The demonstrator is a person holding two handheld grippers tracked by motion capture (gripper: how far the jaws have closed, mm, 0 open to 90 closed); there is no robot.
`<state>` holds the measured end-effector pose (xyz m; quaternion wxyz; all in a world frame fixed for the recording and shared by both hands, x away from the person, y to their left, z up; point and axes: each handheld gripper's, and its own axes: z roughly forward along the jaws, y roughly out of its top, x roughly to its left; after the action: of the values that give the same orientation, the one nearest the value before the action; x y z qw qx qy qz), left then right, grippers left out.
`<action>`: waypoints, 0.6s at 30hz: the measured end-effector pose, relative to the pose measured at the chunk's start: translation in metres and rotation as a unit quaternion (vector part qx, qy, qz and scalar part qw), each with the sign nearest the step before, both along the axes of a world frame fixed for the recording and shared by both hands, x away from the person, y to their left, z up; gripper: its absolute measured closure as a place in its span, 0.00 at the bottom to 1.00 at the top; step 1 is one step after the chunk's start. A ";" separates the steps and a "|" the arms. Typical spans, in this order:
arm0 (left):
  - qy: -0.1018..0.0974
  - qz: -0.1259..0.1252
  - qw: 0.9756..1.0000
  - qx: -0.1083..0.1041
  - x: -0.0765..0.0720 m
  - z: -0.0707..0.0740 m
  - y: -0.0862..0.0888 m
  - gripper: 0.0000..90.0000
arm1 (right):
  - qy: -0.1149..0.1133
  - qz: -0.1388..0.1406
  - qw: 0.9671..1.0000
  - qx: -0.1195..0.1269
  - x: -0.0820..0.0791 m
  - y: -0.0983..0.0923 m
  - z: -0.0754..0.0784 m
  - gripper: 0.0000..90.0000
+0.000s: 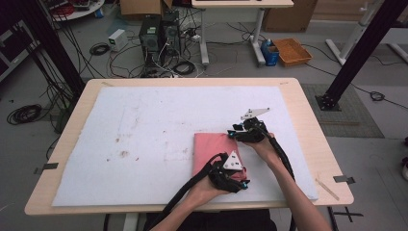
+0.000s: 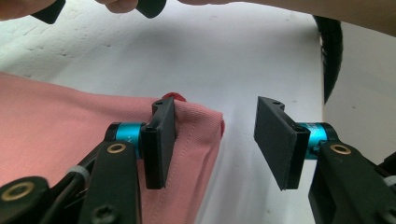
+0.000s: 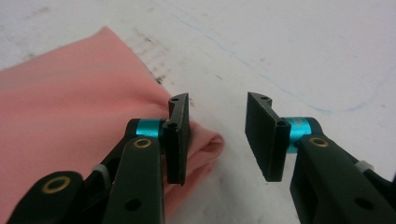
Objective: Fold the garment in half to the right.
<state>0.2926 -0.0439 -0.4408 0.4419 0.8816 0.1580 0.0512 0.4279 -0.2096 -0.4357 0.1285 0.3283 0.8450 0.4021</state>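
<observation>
While the left gripper's (image 2: 215, 140) fingers (image 2: 161, 140) stand parted with nothing pressed between them, one finger rests over the stitched corner of the folded pink cloth (image 2: 70, 140) and the other hangs above bare white mat beside that corner. The right gripper's (image 3: 217, 135) fingers (image 3: 177, 140) are likewise released: one lies against the rolled edge of the pink cloth (image 3: 70, 98), the other stands clear of it over the mat, and the gap between them holds only white mat.

In the high view, the left gripper (image 1: 236, 182) sits at the near right corner of the pink cloth (image 1: 211, 149), its grey three-cornered plate facing up, and the left hand (image 1: 204, 190) grips it from below. The right gripper (image 1: 235, 131) sits at the far right corner of the same cloth, with the right hand (image 1: 262, 144) wrapped around its body. Black cables trail back from both along the forearms.

The cloth lies flat as a folded rectangle on the white mat (image 1: 144, 125), right of the mat's middle and nearer the person's edge. The mat shows a few brownish stains toward its left half and covers most of the pale wooden surface (image 1: 62, 120). Beyond it, computer towers (image 1: 159, 33), loose cables and an orange tray (image 1: 292, 50) stand on the floor.
</observation>
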 end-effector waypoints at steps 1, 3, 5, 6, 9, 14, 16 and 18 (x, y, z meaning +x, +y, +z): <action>-0.001 -0.002 1.000 0.002 0.000 0.000 0.000 0.54 | 0.003 -0.004 1.000 -0.003 0.001 -0.002 -0.001 0.67; -0.001 -0.005 1.000 0.002 -0.001 0.000 0.000 0.54 | 0.007 -0.006 1.000 -0.009 0.002 -0.004 -0.002 0.67; 0.000 -0.003 1.000 0.001 -0.002 -0.001 -0.001 0.53 | 0.012 -0.008 1.000 -0.011 0.003 -0.005 -0.005 0.67; -0.002 -0.006 1.000 0.001 -0.002 -0.001 -0.002 0.53 | 0.014 -0.009 1.000 -0.014 0.003 -0.004 -0.006 0.67; -0.007 -0.011 1.000 0.002 -0.006 0.000 -0.003 0.52 | 0.010 -0.007 1.000 -0.019 0.003 -0.003 -0.006 0.67; -0.006 -0.014 1.000 -0.001 -0.008 0.000 -0.004 0.51 | 0.014 -0.005 1.000 -0.015 0.004 -0.005 -0.007 0.66; -0.006 -0.019 1.000 0.000 -0.007 0.000 -0.005 0.51 | 0.013 -0.007 1.000 -0.015 0.004 -0.005 -0.007 0.66; -0.004 -0.018 1.000 0.001 -0.006 -0.001 -0.006 0.51 | 0.013 -0.008 1.000 -0.016 0.004 -0.005 -0.006 0.66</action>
<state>0.2861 -0.0502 -0.4417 0.4427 0.8844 0.1401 0.0465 0.4318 -0.2149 -0.4421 0.1256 0.3380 0.8502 0.3836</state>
